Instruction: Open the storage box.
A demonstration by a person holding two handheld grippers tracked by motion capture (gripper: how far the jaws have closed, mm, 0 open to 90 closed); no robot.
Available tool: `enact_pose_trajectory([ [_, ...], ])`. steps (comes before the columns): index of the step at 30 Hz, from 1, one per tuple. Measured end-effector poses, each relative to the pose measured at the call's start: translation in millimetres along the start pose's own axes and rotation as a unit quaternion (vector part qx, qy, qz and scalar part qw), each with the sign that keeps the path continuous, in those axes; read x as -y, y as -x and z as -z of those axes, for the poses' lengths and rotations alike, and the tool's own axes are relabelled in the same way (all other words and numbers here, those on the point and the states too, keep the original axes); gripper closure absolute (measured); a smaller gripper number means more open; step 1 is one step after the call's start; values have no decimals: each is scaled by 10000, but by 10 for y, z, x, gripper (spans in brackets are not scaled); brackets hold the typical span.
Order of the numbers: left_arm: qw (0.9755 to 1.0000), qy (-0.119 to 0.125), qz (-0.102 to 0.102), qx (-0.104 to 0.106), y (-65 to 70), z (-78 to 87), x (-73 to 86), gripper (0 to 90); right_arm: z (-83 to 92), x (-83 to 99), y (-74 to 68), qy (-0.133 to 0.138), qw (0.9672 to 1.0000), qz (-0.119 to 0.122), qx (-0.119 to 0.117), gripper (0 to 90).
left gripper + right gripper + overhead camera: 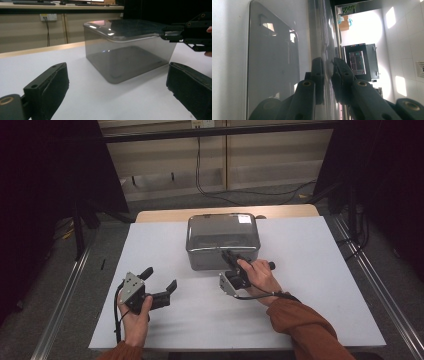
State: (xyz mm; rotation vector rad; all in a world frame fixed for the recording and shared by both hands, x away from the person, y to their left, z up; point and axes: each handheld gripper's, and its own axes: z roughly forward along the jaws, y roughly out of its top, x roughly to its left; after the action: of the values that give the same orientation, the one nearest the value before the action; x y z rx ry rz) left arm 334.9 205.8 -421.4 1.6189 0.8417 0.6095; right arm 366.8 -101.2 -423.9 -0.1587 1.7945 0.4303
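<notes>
Our right gripper is clamped on the near rim of the lid that sits on the smoky translucent plastic box. In the right gripper view its two black jaws meet on the thin lid edge, one above it and one below, with the hand rolled so the lid runs upright through that picture. From the left gripper view we see the same jaws pinching the lid's corner edge at the box's right end. The box stands directly ahead of that gripper, towards the far side of the white table top, and the lid still lies flat on it, so we judge the step in hand to be the grasp that comes before lifting the lid off.

Our left gripper rests low on the table, off to the left of the right one and well apart from the box, its jaws spread wide with nothing between them.

Next, we would raise the clamped edge upward and tip the lid free. Since the box looks light, it may ride up with the lid, so the idle left gripper could come in to steady the box's wall.
</notes>
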Motion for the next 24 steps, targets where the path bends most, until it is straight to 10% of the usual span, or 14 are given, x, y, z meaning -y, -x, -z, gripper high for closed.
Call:
enact_pose_trajectory([
  [24, 9994, 115, -217, 237, -108, -579, -184, 14, -3, -13, 102, 63, 9999, -33, 139, 799],
])
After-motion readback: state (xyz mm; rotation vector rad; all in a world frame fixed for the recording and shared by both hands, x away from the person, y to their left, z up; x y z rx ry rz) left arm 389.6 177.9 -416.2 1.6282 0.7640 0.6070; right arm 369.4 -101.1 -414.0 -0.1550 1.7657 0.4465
